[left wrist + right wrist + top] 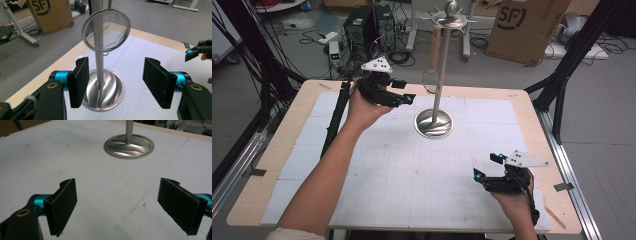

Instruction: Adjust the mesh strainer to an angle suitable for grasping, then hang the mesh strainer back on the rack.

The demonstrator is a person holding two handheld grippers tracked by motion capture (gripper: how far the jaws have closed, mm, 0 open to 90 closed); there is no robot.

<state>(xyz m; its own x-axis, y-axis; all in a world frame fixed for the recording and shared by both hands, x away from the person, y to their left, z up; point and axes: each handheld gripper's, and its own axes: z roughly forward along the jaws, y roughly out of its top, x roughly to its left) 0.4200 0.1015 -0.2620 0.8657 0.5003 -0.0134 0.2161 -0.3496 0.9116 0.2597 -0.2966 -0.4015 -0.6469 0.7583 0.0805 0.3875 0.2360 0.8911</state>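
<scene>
A steel stand rises from a round base (pixel 434 125) on the white mat, with hooks at its top (pixel 452 19). From a hook hangs a strainer with a wooden handle (pixel 434 47); its round mesh ring (pixel 430 83) dangles beside the pole. My left gripper (pixel 404 91) is held just left of the ring, open. In the left gripper view the ring (pixel 117 32) hangs ahead of and above the pads (pixel 80 82), nothing between them, and the base (pixel 107 95) lies below. My right gripper (pixel 488 166) rests low at the front right, open and empty (pixel 125 207), facing the base (pixel 128 146).
A black rod (pixel 334 122) lies along the table's left side beside my left forearm. On the floor beyond the wooden table edge (pixel 412 84) stand computer towers (pixel 369 27) and a cardboard box (pixel 524 25). The gridded mat (pixel 412 175) stretches between both hands.
</scene>
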